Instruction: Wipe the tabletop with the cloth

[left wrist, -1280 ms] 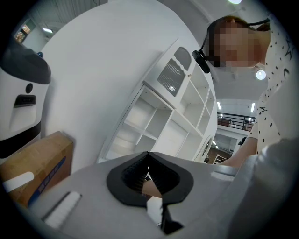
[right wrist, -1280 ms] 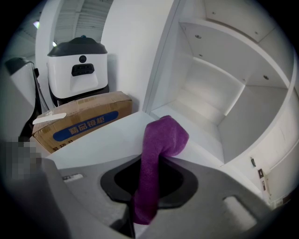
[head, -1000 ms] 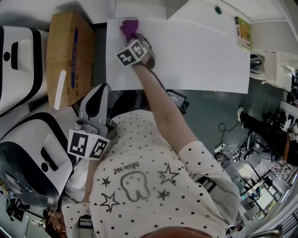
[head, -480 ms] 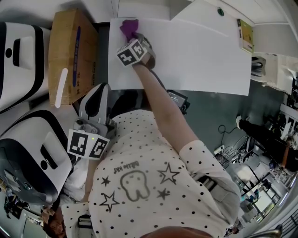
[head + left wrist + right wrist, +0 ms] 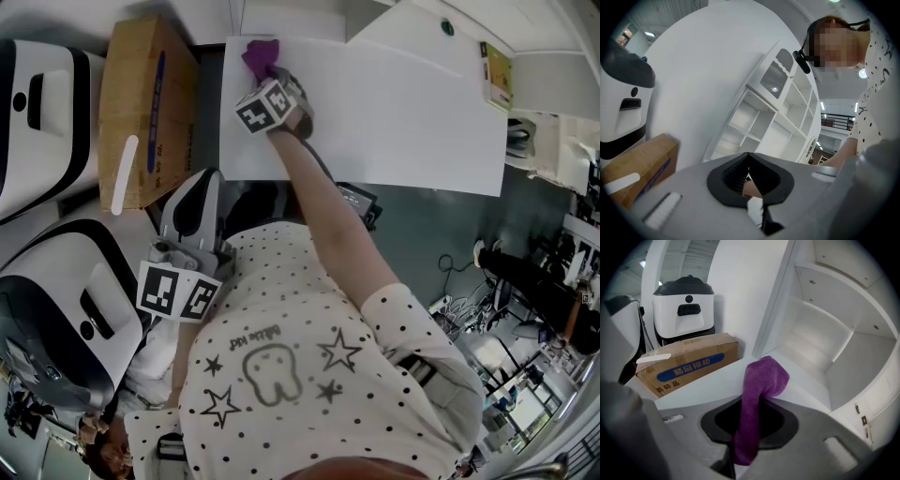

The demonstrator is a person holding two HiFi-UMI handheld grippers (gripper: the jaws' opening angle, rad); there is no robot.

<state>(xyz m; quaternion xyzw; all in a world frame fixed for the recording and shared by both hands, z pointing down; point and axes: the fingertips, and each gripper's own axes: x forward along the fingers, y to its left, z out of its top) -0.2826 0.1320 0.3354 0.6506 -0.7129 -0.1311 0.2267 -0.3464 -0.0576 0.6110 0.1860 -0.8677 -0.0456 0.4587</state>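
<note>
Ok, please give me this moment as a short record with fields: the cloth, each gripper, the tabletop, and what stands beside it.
cloth: purple cloth, gripped in the middle, its folded end sticking out past the jaws
right gripper: right gripper, shut on the purple cloth, at the far left corner of the table
left gripper: left gripper, jaws together, nothing between them, held low beside the person, off the table
tabletop: white tabletop; whether the cloth presses on it cannot be told
beside: cardboard box, left of the tabletop
</note>
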